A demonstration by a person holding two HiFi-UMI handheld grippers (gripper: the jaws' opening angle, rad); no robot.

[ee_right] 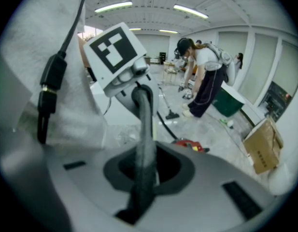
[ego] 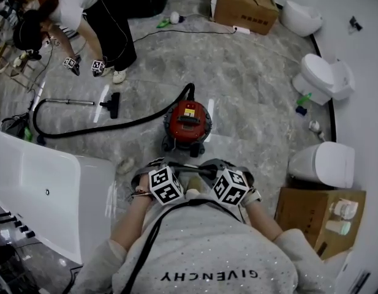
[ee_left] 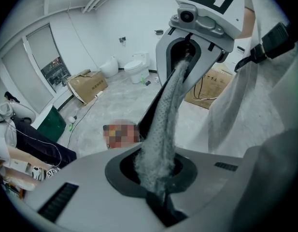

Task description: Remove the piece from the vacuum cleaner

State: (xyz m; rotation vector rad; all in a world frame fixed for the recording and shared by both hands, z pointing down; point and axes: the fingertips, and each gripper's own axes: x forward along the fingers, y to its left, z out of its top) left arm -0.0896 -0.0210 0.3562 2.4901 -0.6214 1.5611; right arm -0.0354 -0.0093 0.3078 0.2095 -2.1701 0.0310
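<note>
The grey marbled floor (ego: 250, 90) is ringed with showroom stock: toilets (ego: 323, 78), a white bathtub (ego: 41, 188) and cardboard boxes (ego: 244, 5). The person with the grippers stands in the middle, both tools drawn in close to the chest.

The left gripper (ee_left: 157, 197) is clamped on one end of a grey strip (ee_left: 165, 115), a speckled, cloth-like length that runs straight out of its jaws. The right gripper (ee_right: 134, 197) is pinched on the other end, so the grey strip is stretched between the two, and each tool faces the other with its marker cube showing.

The red vacuum cleaner (ego: 187, 124) sits on the floor just beyond the grippers, apart from the strip. Its black hose (ego: 97, 129) trails away to the left and loops back to a wand ending in a floor nozzle (ego: 112, 105). Farther off, another person (ego: 84, 11) bends over with their own pair of grippers.
</note>
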